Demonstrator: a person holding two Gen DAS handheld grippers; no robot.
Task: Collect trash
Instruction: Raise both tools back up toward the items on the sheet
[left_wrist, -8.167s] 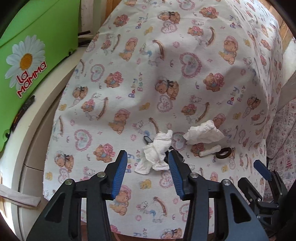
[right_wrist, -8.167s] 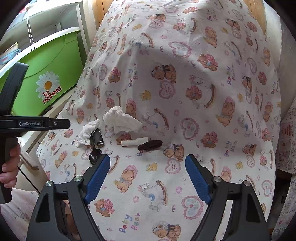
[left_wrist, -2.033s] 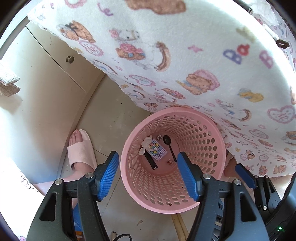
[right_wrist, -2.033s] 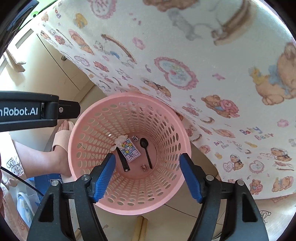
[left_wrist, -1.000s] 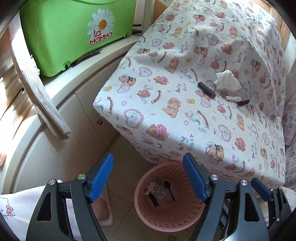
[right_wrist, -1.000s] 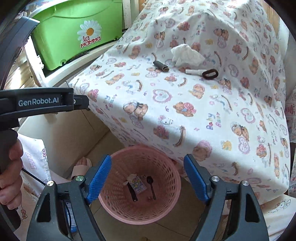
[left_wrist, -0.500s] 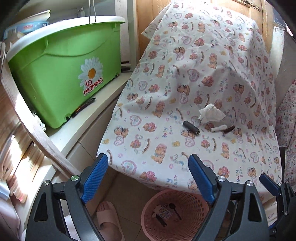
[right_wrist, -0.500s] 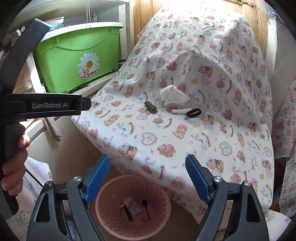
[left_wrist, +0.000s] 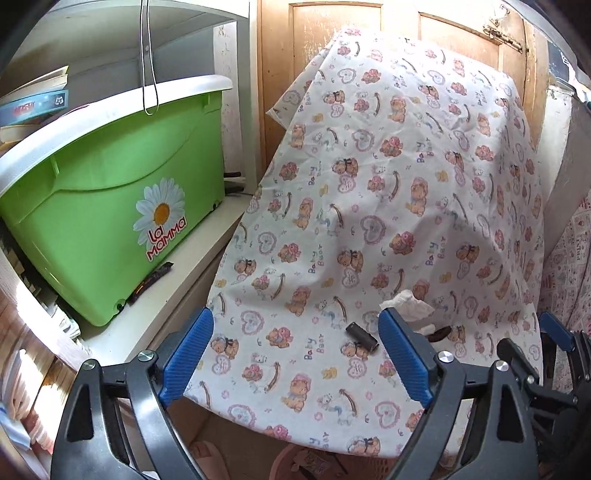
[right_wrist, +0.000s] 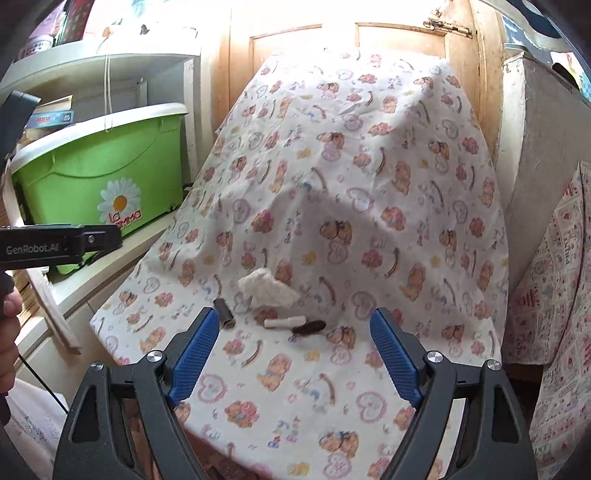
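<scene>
On the bear-print cloth (left_wrist: 369, 206) lie a crumpled white tissue (left_wrist: 406, 304), a short dark cylinder (left_wrist: 362, 336), a small white roll (right_wrist: 282, 322) and a dark ring (right_wrist: 308, 328), close together. My left gripper (left_wrist: 295, 321) hovers in front of and above them, its jaws opening with nothing between them. My right gripper (right_wrist: 294, 319) stands open and empty too, with the tissue (right_wrist: 266, 290) and cylinder (right_wrist: 224, 314) just beyond its fingertips. Only the rim of the pink basket (left_wrist: 291, 465) shows, under the cloth's front edge.
A green lidded bin (left_wrist: 110, 221) with a daisy label sits on a white shelf to the left. A wooden door stands behind the cloth. Patterned fabric (right_wrist: 554, 295) hangs at the right. A hand (right_wrist: 7, 317) holds the left gripper's handle. A slippered foot (left_wrist: 207, 454) is on the floor.
Both grippers rose from over the pink basket toward the cloth top and tilted up. The basket slid almost out of view. The left jaws widened slightly.
</scene>
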